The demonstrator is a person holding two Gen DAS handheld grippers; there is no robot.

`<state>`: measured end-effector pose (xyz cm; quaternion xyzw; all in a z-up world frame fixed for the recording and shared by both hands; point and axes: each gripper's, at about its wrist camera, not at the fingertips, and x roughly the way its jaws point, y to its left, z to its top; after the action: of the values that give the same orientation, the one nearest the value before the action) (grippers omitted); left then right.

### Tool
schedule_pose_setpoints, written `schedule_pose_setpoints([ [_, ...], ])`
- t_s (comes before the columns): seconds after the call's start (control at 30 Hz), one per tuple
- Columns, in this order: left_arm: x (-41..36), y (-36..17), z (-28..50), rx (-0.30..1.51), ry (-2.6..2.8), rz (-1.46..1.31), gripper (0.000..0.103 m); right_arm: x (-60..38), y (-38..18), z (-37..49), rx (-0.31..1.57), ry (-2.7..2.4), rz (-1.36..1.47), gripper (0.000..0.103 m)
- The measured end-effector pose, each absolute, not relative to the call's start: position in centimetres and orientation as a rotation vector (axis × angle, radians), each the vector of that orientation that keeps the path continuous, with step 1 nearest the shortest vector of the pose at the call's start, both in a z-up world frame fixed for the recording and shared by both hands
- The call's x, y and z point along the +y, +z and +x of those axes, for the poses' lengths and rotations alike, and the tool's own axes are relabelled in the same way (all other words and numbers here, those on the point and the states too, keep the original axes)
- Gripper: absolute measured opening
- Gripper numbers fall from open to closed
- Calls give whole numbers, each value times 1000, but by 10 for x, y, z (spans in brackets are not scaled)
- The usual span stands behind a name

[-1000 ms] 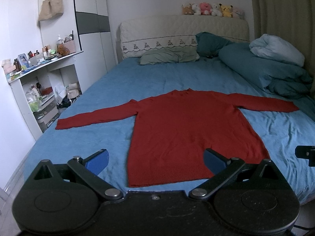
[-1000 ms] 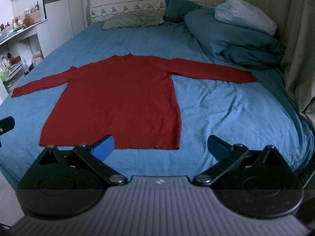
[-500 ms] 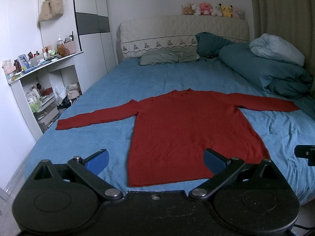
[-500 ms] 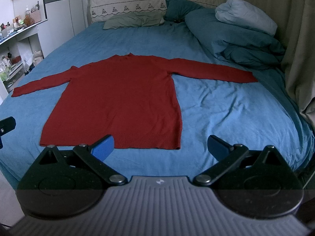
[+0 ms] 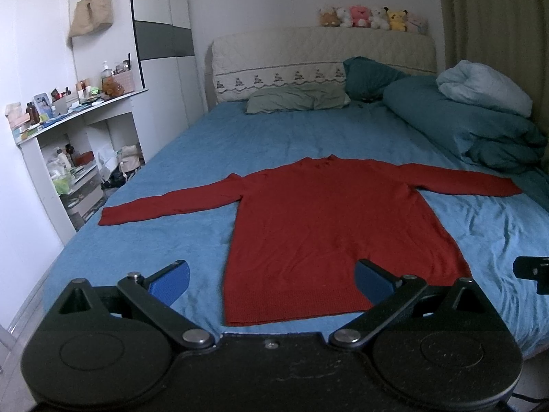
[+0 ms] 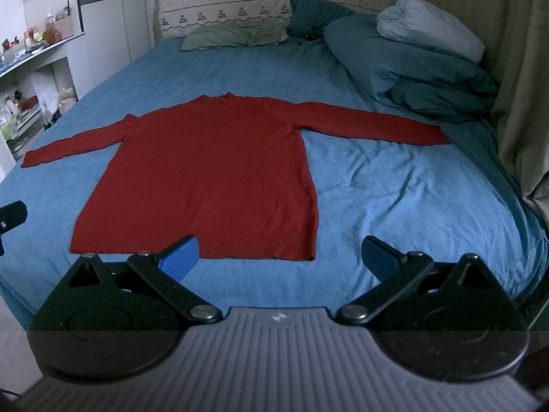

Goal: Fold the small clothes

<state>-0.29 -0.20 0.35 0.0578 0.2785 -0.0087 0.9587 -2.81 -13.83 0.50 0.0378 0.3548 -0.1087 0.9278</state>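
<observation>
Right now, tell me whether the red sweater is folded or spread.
Spread. The red sweater lies flat on the blue bedsheet, both sleeves out sideways, no layer folded over.

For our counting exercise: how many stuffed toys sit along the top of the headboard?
6, in a row: brown, white, pink, white, yellow, pale pink. The last is blurry; more may hide behind.

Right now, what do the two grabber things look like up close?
Both look alike. The left gripper has black linkage arms with silver pivot bolts, two round black discs, and blue ridged pads on its fingertips. The right gripper has the same black arms and blue pads, plus a grey ribbed body with a small lightning mark. No hands or sleeves show.
</observation>
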Motion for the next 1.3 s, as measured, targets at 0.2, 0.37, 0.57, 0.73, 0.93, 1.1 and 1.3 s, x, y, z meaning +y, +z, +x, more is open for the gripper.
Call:
schedule_pose_setpoints([
  [0.2, -2, 4, -2, 566, -16, 117, 103, -138, 4, -27, 726, -223, 77, 103],
  [0.37, -1, 4, -3, 567, -14, 113, 103, -138, 3, -27, 727, -223, 78, 103],
  [0.57, -1, 4, -3, 566, -13, 113, 103, -139, 2, -27, 725, -223, 78, 103],
  [0.73, -1, 4, -3, 566, -12, 114, 103, -142, 3, -28, 726, -223, 77, 103],
  [0.93, -1, 6, -1, 561, -12, 113, 103, -142, 2, -24, 721, -222, 102, 103],
  [1.1, -8, 17, 22, 543, -32, 132, 103, -154, 21, -17, 706, -247, 147, 103],
  [1.3, -35, 45, 107, 504, -87, 111, 103, -214, 32, 22, 673, -342, 211, 103],
])
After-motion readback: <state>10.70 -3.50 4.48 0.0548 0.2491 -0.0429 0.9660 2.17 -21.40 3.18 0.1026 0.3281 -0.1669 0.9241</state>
